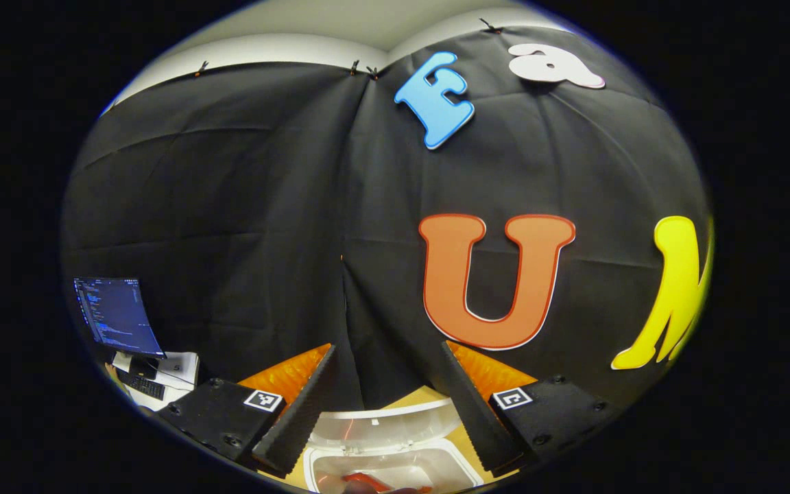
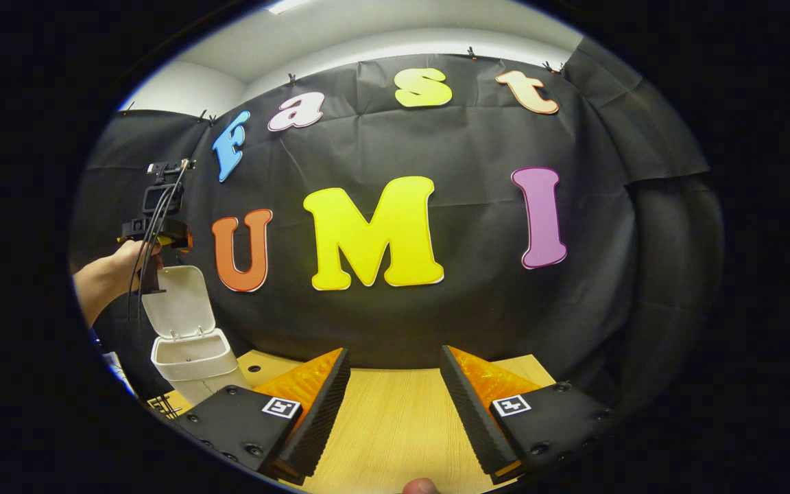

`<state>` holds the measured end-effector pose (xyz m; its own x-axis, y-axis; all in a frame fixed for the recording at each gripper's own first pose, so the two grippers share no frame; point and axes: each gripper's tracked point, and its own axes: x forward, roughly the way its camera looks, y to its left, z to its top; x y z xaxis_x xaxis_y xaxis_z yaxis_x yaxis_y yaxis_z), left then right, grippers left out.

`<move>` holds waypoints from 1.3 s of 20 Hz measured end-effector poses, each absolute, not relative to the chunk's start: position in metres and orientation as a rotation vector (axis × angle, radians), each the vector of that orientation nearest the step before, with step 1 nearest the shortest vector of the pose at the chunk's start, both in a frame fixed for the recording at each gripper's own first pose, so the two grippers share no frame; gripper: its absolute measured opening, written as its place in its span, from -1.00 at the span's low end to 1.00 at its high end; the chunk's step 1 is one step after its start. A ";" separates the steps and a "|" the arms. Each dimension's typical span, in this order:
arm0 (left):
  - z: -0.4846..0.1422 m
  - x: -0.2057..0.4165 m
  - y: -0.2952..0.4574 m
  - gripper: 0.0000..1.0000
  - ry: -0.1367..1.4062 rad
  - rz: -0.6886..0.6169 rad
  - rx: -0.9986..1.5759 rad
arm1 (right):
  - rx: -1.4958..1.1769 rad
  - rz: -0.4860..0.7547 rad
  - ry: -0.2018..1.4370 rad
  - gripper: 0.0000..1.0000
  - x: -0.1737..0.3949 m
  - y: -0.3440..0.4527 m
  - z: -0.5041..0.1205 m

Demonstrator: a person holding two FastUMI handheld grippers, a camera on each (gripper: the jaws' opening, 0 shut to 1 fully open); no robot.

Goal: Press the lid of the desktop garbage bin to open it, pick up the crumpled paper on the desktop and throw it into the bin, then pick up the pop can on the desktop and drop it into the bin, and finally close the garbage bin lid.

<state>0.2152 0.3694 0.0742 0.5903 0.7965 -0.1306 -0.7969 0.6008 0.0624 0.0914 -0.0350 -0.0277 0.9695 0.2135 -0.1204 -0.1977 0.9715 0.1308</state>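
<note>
Your left gripper has black finger mounts with screws and square markers. Your right gripper looks alike. Black cables trail from the far gripper.

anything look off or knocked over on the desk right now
Nothing stands out. The small white plastic garbage bin stands upright on the light wooden desktop, its hinged lid raised. In the left gripper view something red lies inside it. Both tools are open and empty.

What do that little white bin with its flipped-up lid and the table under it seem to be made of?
The bin looks like moulded plastic: smooth, evenly white, faintly glossy, with rounded corners. Its raised lid matches and sits on small hinges. The table shows a pale wood grain; whether it is solid wood or a printed laminate cannot be told.
</note>
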 end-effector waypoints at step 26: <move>-0.093 0.148 0.244 0.88 0.303 0.928 -0.163 | 0.045 0.311 0.125 0.71 0.058 -0.037 -0.034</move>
<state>0.1484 0.2439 -0.0927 0.5614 0.7609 -0.3254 -0.8064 0.5913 -0.0084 0.0581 -0.0366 -0.0343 0.9442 0.3083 -0.1158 -0.3027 0.9510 0.0635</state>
